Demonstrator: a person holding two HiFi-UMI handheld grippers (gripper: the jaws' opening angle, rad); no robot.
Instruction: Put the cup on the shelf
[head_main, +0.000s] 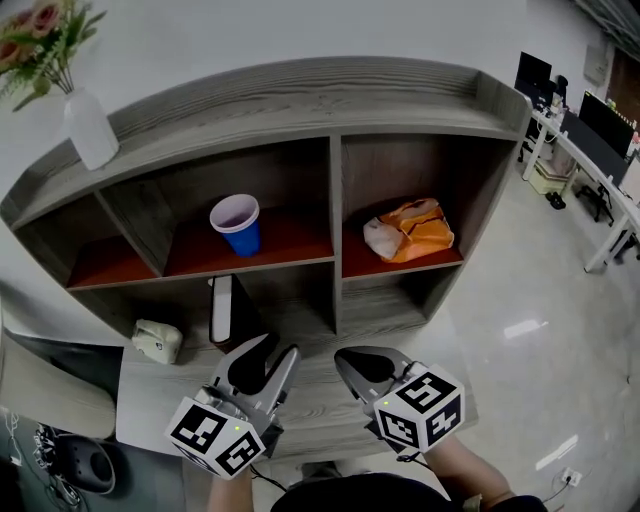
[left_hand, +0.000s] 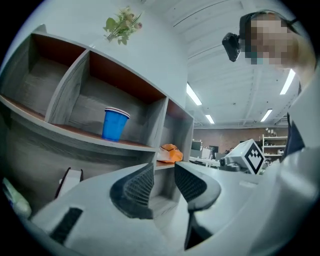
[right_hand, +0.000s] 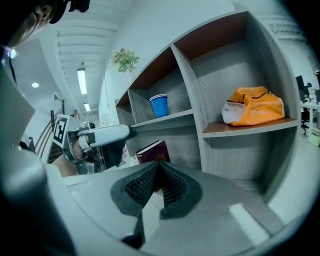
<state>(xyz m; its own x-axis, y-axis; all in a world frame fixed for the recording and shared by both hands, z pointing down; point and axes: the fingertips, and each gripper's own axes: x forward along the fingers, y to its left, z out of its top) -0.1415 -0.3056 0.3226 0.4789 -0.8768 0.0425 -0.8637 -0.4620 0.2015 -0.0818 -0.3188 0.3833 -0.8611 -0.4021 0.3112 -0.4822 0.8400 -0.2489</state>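
A blue paper cup (head_main: 238, 226) with a white rim stands upright on the red-brown board of the grey wooden shelf's (head_main: 300, 100) upper middle compartment. It also shows as the blue cup (left_hand: 114, 124) in the left gripper view and the blue cup (right_hand: 159, 105) in the right gripper view. My left gripper (head_main: 272, 352) hovers well in front of and below the cup; the left gripper (left_hand: 164, 170) has a narrow gap between its pads, with nothing in it. Beside it, my right gripper (head_main: 345, 357) has its pads pressed together, empty, as the right gripper view (right_hand: 159, 167) confirms.
An orange and white bag (head_main: 412, 230) lies in the upper right compartment. A white vase (head_main: 90, 128) with flowers stands on the shelf top at left. A book (head_main: 222, 310) stands upright in the lower compartment beside a small white object (head_main: 158, 341). Desks with monitors (head_main: 590, 130) stand far right.
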